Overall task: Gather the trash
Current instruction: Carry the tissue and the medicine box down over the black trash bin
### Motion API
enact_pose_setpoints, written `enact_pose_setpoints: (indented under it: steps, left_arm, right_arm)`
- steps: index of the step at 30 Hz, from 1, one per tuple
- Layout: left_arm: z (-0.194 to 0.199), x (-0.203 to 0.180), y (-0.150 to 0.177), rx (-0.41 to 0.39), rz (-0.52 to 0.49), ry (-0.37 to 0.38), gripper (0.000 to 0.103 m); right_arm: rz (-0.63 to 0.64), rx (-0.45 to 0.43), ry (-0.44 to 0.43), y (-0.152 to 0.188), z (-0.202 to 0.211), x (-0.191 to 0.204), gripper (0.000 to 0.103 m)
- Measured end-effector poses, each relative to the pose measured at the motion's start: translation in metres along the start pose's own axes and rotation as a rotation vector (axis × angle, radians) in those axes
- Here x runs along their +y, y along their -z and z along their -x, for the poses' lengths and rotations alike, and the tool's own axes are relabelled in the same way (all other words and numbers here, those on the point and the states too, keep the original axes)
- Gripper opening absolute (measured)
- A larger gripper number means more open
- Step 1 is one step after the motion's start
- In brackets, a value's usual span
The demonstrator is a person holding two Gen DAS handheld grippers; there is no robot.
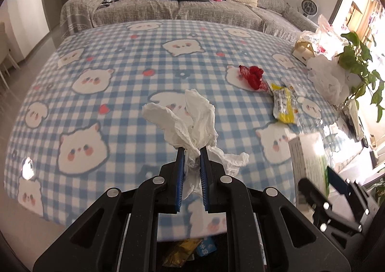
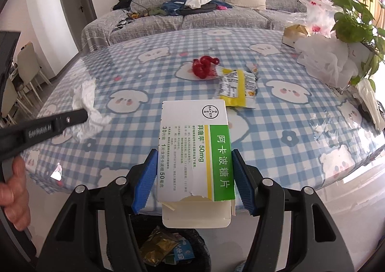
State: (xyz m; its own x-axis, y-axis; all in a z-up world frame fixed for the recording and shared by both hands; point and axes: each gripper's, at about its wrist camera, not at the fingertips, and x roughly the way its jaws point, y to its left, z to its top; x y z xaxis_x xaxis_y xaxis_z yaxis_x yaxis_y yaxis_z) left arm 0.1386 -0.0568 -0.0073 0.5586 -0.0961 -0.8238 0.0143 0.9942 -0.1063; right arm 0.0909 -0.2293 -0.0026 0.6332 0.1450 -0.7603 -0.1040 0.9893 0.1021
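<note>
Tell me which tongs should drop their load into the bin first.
Right, probably. The right tongs hold the medicine box directly above the bin; the left tongs carry the tissue over the table.

Crumpled paper tissue; glossy tablecloth; smooth cardboard box.

One tissue, one medicine box, one red net, one yellow wrapper.

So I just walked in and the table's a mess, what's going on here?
A person is clearing trash off the checked table with two handheld grippers. The left gripper is shut on a crumpled tissue; the right gripper grips a torn medicine box. A red net and a yellow wrapper lie on the table. A bin with wrappers sits below.
</note>
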Motion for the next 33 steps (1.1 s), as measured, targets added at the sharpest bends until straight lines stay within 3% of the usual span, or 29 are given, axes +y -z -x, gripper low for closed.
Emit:
enact_pose_setpoints:
  steps: [5, 21, 33]
  left_arm:
    - [0.015, 0.003, 0.023, -0.003, 0.003, -0.006, 0.012]
    - [0.041, -0.027, 0.094, -0.020, -0.037, -0.003, 0.012]
    - [0.031, -0.017, 0.164, 0.036, -0.027, -0.005, 0.012]
  right_arm:
    - [0.015, -0.017, 0.001, 0.010, 0.014, 0.006, 0.058]
    - [-0.019, -0.054, 0.029, 0.051, 0.058, -0.028, 0.058]
    - [-0.041, -0.056, 0.012, 0.114, 0.066, -0.024, 0.058]
